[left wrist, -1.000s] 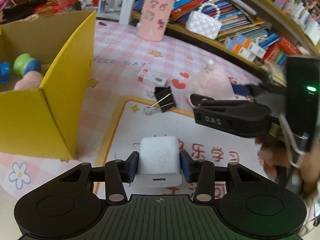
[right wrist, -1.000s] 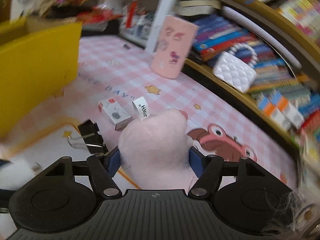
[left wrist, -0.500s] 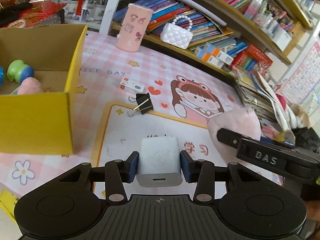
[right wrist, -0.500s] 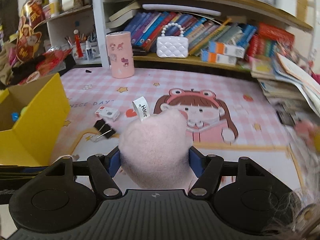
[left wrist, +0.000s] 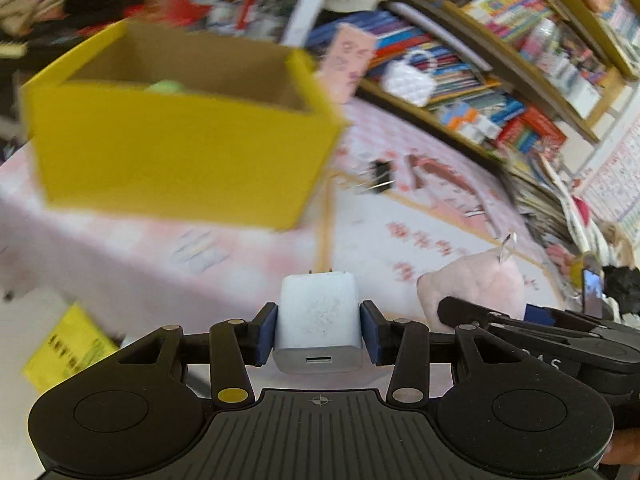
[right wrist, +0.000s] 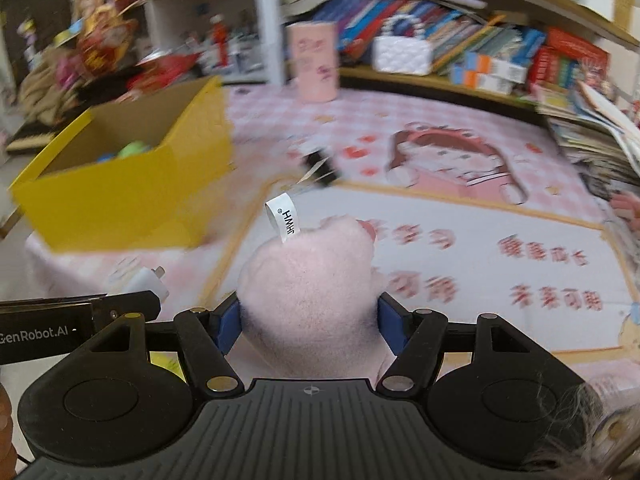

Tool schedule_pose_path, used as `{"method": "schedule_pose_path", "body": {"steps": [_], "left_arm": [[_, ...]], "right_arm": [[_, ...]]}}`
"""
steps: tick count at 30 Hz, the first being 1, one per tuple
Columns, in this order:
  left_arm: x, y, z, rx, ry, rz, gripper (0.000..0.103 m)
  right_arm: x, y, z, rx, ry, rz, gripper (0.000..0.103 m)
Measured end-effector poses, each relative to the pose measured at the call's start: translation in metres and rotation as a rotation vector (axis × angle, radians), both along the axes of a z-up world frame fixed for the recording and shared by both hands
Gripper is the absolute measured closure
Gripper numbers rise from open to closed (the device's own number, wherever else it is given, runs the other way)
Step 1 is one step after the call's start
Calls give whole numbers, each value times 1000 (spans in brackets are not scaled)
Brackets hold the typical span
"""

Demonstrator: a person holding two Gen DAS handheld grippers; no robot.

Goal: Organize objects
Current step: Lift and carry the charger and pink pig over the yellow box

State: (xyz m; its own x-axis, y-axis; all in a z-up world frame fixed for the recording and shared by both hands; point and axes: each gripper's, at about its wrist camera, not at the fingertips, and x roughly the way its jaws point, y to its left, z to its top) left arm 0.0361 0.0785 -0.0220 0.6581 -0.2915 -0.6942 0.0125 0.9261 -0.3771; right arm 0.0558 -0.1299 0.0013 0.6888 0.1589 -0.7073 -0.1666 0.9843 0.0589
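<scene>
My left gripper [left wrist: 319, 334] is shut on a white USB charger [left wrist: 318, 320], its prongs pointing away from me. Ahead and to the left stands the open yellow cardboard box [left wrist: 176, 160], a green toy [left wrist: 166, 87] showing inside. My right gripper [right wrist: 309, 324] is shut on a pink plush toy [right wrist: 312, 280] with a white label loop. In the right wrist view the box [right wrist: 116, 196] lies to the left and the charger [right wrist: 138, 280] shows at lower left. The plush [left wrist: 472, 288] also appears at the right of the left wrist view. Both views are blurred.
A black binder clip [right wrist: 320, 166] lies on the pink cartoon mat [right wrist: 460, 240] beyond the plush. A pink cup [right wrist: 314, 62] and a white quilted purse [right wrist: 402, 54] stand by the bookshelf [right wrist: 500, 40] at the back. A yellow paper [left wrist: 72, 348] lies at lower left.
Both grippers have swung left and back from the mat, each holding its object. The yellow box now fills the left wrist view from outside, and the right gripper has rolled level.
</scene>
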Motion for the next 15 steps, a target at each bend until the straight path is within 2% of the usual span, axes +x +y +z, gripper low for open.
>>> {"method": "schedule_pose_path", "body": {"steps": [5,15], "left_arm": [[-28,42,-6,-24,34,96,61],[-71,77,7,1,-41,152,61]], "right_arm": [[-21,39,-4,13,26,98,37],[-52,87,2,36,-2,189,37]]}}
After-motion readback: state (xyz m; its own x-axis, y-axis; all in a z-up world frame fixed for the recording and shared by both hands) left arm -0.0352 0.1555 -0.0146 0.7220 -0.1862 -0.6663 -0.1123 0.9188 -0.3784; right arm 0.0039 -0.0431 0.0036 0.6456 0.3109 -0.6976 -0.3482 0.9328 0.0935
